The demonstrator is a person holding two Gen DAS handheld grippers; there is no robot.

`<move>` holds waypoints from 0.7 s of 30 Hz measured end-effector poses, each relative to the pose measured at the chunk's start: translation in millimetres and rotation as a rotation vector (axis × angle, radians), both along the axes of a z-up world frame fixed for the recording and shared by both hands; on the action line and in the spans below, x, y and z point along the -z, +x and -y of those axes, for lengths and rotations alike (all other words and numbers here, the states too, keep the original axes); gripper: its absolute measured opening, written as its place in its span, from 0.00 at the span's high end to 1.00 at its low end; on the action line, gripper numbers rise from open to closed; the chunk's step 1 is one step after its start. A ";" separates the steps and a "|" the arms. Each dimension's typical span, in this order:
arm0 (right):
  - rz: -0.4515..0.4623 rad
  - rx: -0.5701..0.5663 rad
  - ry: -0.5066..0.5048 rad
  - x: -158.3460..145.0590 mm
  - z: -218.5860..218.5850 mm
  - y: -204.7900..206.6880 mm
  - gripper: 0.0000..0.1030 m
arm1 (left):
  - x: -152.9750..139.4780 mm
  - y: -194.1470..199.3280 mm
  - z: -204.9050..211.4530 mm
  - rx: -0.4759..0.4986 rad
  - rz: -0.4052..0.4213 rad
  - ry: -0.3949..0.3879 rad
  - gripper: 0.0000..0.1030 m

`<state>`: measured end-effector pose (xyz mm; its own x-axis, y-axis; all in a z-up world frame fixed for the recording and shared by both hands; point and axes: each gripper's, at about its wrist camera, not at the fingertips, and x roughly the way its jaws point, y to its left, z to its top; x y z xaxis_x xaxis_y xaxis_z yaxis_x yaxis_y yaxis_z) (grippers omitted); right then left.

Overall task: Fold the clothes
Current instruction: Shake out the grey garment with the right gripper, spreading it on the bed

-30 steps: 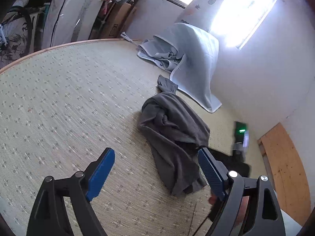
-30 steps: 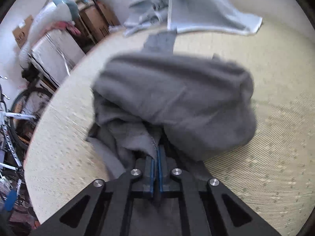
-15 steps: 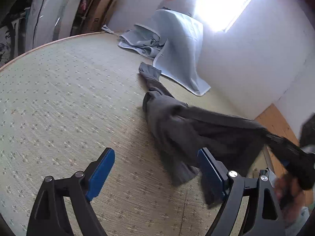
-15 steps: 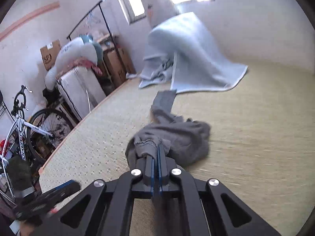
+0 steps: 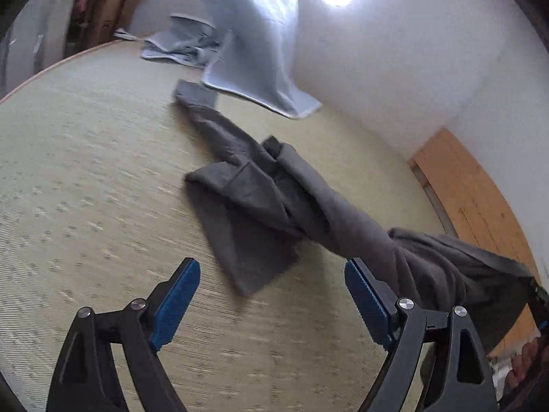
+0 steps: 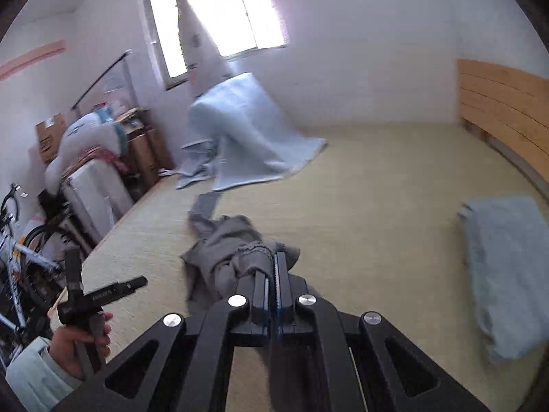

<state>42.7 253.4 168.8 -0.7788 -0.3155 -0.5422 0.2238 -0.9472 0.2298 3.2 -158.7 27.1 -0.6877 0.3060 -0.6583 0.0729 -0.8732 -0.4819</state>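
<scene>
1. Left wrist view: grey garment [image 5: 274, 199] lay twisted and bunched on the woven mat [image 5: 85, 171], one end drawn up toward the right gripper [image 6: 271, 267], far end trailing near the pale blue blanket [image 5: 254, 51].
2. Right gripper: clenched on a gathered edge of the garment.
3. Left gripper [image 5: 271, 295]: released, jaws wide, holding nothing, just short of the cloth.
4. Folded blue cloth [image 6: 507, 267]: lay apart on the mat.
5. Progress, by estimate: early; garment neither flattened nor folded; spreading and every fold remained.
</scene>
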 end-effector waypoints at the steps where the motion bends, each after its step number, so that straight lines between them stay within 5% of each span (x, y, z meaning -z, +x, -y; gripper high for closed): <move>1: 0.009 0.034 0.003 2.2 -15.3 7.7 0.99 | 0.1 -1.5 -7.8 0.014 0.002 0.000 0.13; 7: 0.124 0.278 -0.012 29.0 -114.2 35.6 0.99 | 0.3 -10.8 -54.2 0.096 0.011 0.003 0.13; 11: 0.253 0.392 0.046 57.2 -150.2 38.3 0.96 | -1.9 -16.3 -72.4 0.086 -0.003 0.022 0.13; 14: 0.245 0.411 0.098 61.5 -149.1 42.4 0.92 | -1.3 -21.2 -87.1 0.086 -0.013 0.038 0.13; 15: 0.238 0.412 0.120 60.8 -145.9 42.2 0.87 | -0.2 -22.3 -90.4 0.088 -0.012 0.041 0.13; 17: 0.205 0.416 0.166 57.9 -138.6 43.9 0.57 | 2.2 -24.6 -97.0 0.090 -0.008 0.047 0.13; 21: 0.118 0.466 0.212 43.6 -123.9 42.1 0.30 | 8.4 -30.4 -107.3 0.088 0.008 0.051 0.13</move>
